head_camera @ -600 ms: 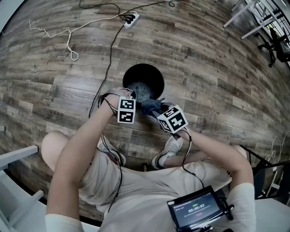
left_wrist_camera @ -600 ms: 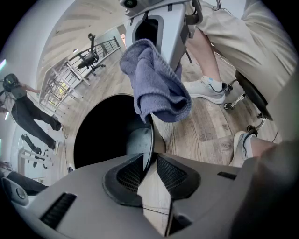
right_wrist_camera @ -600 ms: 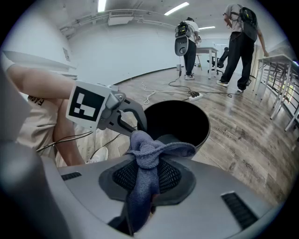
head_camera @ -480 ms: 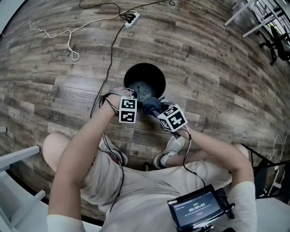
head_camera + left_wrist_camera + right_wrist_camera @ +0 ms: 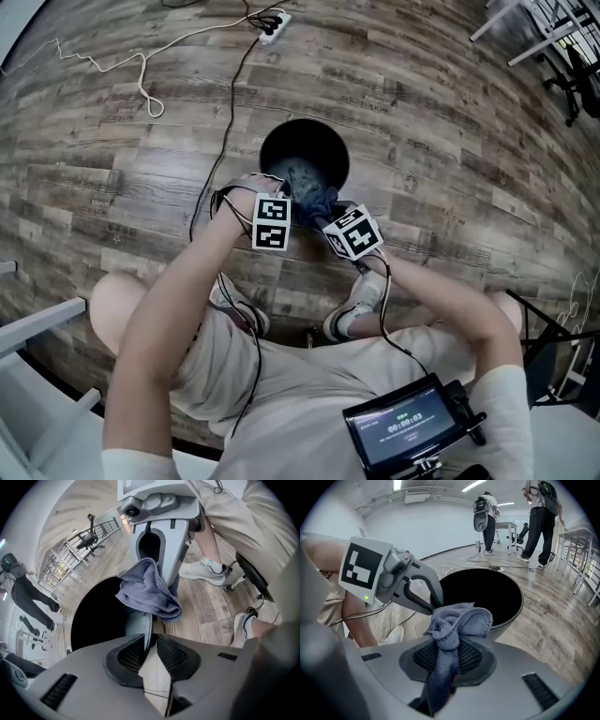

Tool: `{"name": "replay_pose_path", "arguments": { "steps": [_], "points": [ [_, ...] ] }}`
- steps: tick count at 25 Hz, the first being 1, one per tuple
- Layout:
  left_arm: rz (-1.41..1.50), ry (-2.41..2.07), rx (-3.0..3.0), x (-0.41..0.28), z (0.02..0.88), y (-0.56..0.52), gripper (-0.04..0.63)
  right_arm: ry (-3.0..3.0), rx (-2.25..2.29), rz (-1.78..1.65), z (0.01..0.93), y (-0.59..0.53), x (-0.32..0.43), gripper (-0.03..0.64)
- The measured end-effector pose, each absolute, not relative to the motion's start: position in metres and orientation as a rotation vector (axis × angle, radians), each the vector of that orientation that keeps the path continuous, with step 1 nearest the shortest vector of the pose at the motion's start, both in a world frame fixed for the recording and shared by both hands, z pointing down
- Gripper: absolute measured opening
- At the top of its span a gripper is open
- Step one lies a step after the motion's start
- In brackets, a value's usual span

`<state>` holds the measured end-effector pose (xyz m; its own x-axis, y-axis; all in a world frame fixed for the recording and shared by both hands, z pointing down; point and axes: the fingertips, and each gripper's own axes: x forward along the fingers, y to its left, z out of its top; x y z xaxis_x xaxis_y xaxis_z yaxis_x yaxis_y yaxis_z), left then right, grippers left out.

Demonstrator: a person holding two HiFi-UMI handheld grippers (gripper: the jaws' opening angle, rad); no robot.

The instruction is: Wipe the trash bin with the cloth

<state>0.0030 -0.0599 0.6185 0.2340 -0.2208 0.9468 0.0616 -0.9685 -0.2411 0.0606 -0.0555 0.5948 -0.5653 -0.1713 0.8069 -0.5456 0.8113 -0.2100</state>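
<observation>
The black round trash bin [image 5: 305,155] stands on the wood floor between my two grippers. My left gripper [image 5: 151,648] points steeply down and is shut on the bin's near rim [image 5: 146,632], a thin edge pinched between its pads. My right gripper [image 5: 447,656] is shut on a blue-grey cloth [image 5: 457,623], which bunches out past the jaws against the rim [image 5: 511,616] beside the left gripper's fingers [image 5: 433,599]. In the head view the cloth [image 5: 309,195] lies at the bin's near edge, between the two marker cubes.
A white cord [image 5: 141,70] and a power strip [image 5: 274,26] lie on the floor beyond the bin. The person's shoes [image 5: 361,298] are just behind the grippers. A screen device [image 5: 403,433] hangs at the chest. Two people [image 5: 487,513] stand by desks far off.
The right gripper with the cloth has shifted toward the bin and closer to the left gripper. The left gripper keeps its hold on the rim.
</observation>
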Motion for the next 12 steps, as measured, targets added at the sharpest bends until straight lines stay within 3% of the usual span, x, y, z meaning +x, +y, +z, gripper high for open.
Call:
{"name": "replay_pose_path", "arguments": {
  "steps": [12],
  "points": [
    [-1.734, 0.146, -2.366, 0.016, 0.615, -0.058, 0.075, -2.093, 0.602, 0.671, 0.659, -0.062, 0.064, 0.083]
  ]
}}
